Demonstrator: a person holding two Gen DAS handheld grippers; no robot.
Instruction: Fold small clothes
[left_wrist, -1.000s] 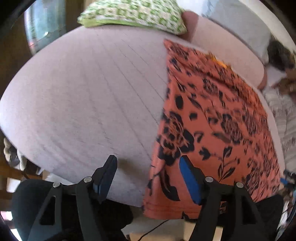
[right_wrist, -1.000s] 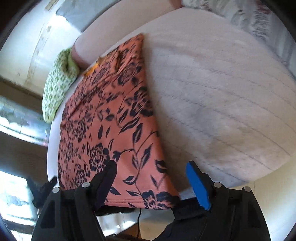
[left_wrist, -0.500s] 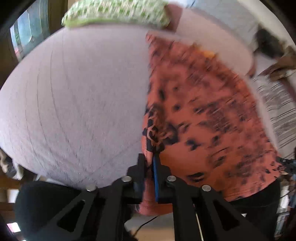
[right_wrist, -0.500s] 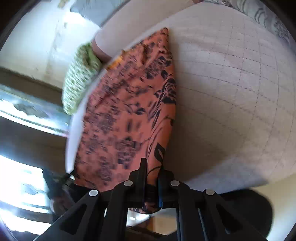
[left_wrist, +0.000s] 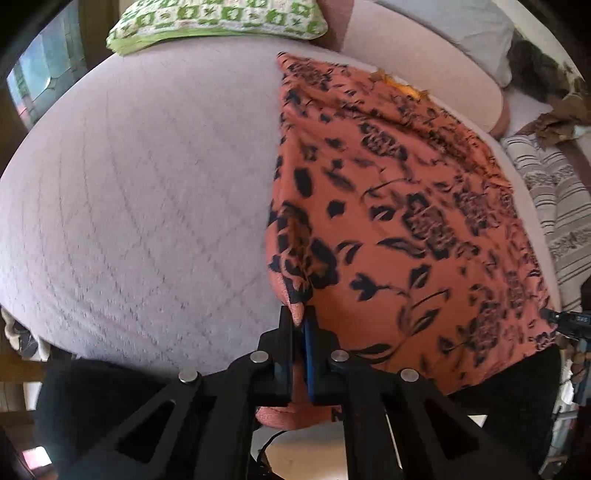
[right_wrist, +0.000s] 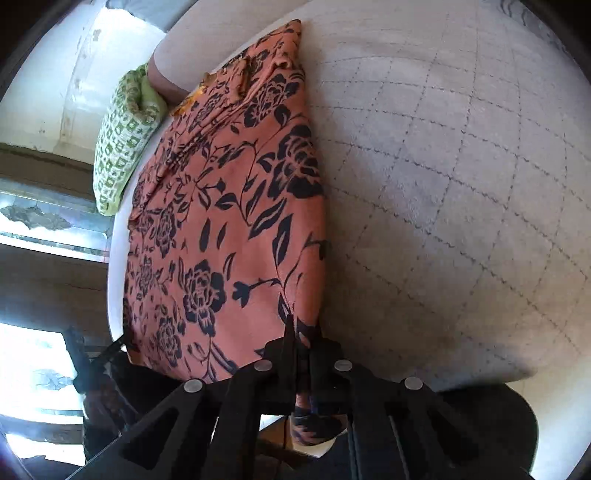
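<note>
— Looking at the grip: where is each one holding?

— Left gripper (left_wrist: 298, 323) is pressed together on the near left corner of the orange floral garment (left_wrist: 399, 221); right gripper (right_wrist: 300, 338) is pinching its near right corner. Both corners sit at the near edge of the quilted mattress (left_wrist: 140, 192).

— And the rest of it?

— Spread flat, running toward the far edge, where a green patterned pillow (left_wrist: 218, 18) lies.

— How will it handle?

— Thin, light and limp, I judge. It should drape and sag between the corners, so lift both evenly. The hem corners look the firmest hold; mid-cloth would bunch.
</note>
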